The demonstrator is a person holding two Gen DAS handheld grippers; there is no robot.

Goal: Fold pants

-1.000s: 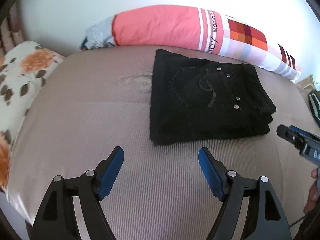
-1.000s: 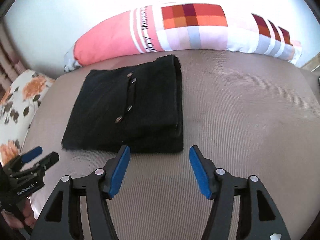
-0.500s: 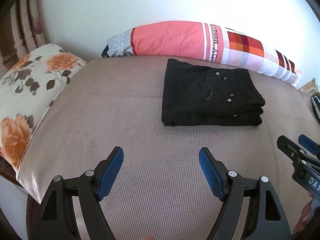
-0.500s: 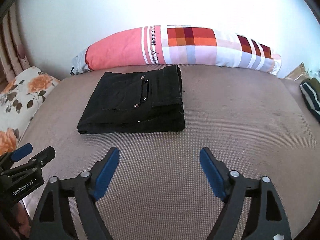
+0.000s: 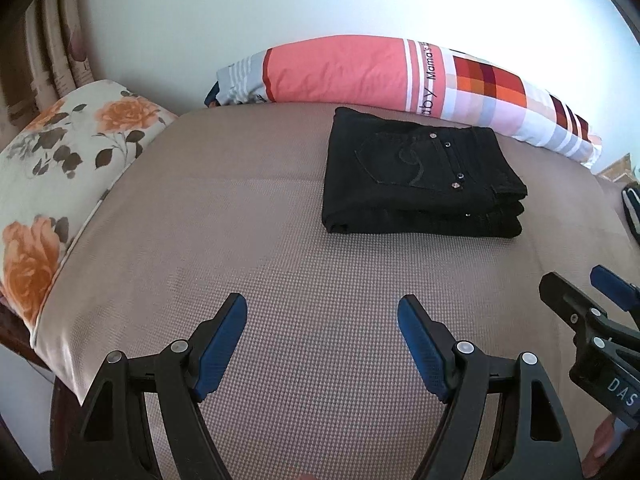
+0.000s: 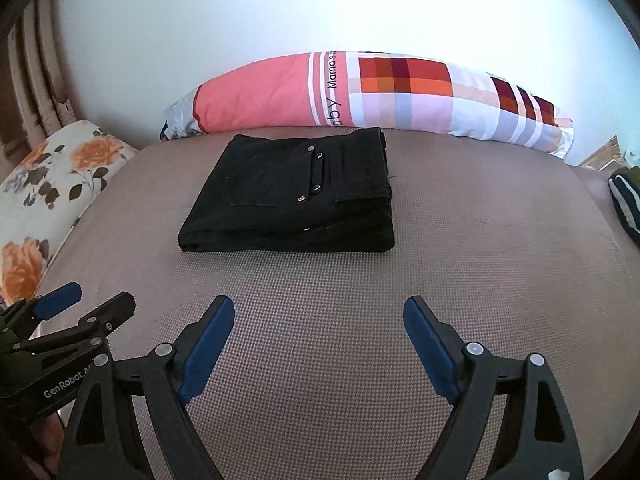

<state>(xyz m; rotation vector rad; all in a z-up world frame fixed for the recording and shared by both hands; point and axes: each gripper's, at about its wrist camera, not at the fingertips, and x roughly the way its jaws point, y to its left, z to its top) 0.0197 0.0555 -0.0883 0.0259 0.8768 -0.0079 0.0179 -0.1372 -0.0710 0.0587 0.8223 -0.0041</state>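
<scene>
Lying as a compact black rectangle near the back of the bed [image 5: 280, 280], the pants [image 5: 420, 184] look to us fully folded: several layers are stacked square, a stitched back pocket and a row of rivets face up, and the folded edges face us. The bundle sits just in front of the long pink-and-checked pillow [image 5: 360, 72], close to it, though we cannot tell whether the two touch. A floral pillow [image 5: 60, 160] sits well off to the left, and a striped dark item [image 6: 624, 204] shows at the far right edge.

We see both tools well apart from the cloth. The left hand-held gripper [image 5: 322, 320] hovers over bare mattress with its blue pads spread wide and nothing between them. The right hand-held gripper [image 6: 318, 320] has just been opening its jaws; they now stand equally wide, also empty, over the bare surface.

We judge the folding itself complete and the step in hand to be the retreat after release. Little seems left to do: if anything, a check that the stack lies even. Should a touch-up be wanted, we would come in low from the near edge and press lightly, so the layers do not slide.
</scene>
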